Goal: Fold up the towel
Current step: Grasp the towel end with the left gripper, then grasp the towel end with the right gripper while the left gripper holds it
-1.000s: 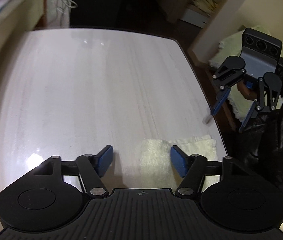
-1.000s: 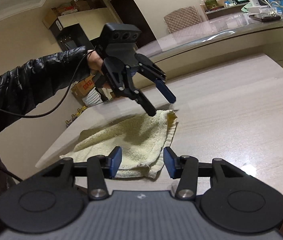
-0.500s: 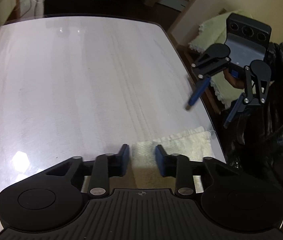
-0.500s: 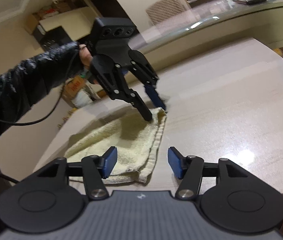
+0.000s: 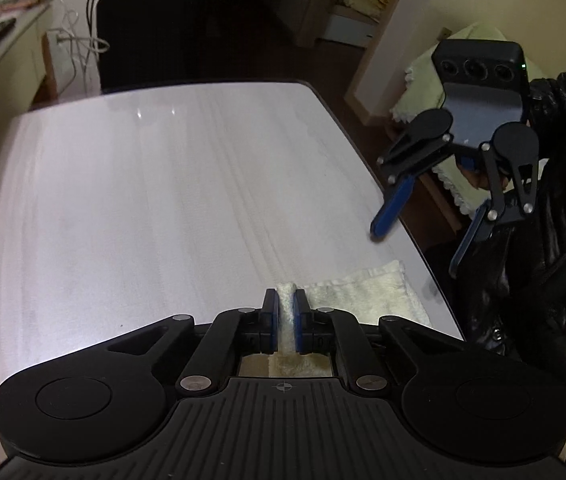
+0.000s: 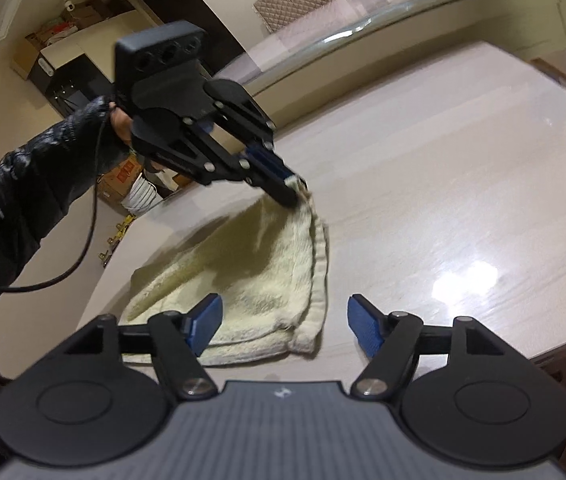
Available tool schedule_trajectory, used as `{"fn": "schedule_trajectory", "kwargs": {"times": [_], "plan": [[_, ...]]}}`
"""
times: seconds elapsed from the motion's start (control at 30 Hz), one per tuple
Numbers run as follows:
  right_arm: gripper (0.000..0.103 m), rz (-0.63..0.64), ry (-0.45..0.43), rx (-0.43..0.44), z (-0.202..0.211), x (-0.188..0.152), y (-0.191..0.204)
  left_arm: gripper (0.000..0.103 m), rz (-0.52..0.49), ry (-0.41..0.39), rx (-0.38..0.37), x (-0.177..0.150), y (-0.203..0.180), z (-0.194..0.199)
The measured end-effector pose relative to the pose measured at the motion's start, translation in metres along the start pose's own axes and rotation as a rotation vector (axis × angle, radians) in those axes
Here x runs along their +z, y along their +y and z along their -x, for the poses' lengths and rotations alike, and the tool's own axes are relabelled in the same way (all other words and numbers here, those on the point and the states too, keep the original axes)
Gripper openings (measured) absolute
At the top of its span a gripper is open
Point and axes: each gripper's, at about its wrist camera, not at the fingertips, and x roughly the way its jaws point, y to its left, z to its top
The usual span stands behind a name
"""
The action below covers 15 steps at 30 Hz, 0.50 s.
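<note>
A pale yellow towel (image 6: 259, 280) lies folded near the table's corner; it also shows in the left wrist view (image 5: 363, 292). My left gripper (image 5: 286, 308) is shut on the towel's far corner and lifts it a little; the right wrist view shows it (image 6: 293, 190) pinching that corner. My right gripper (image 6: 281, 320) is open and empty, just above the towel's near corner. In the left wrist view it (image 5: 419, 236) hangs over the table's right edge.
The pale wooden table (image 5: 163, 200) stretches away to the left of the towel. A counter (image 6: 443, 24) runs behind it. A chair with a light green cover (image 5: 443, 92) stands off the table's right edge.
My left gripper has closed on the towel's corner and raised it. My right gripper has opened wider and come lower over the towel's near corner.
</note>
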Motion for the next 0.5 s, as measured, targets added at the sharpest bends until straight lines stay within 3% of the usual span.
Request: {"fn": "schedule_trajectory", "kwargs": {"times": [0.43,0.5], "plan": [[0.068,-0.039,-0.003,0.002,-0.019,-0.003,-0.006,0.007,-0.028,-0.114,0.016,0.0,-0.027,0.022],[0.062,-0.038,0.006,0.0,-0.02,-0.003,-0.006,0.007,-0.023,-0.126,0.015,-0.002,-0.027,0.023]]}}
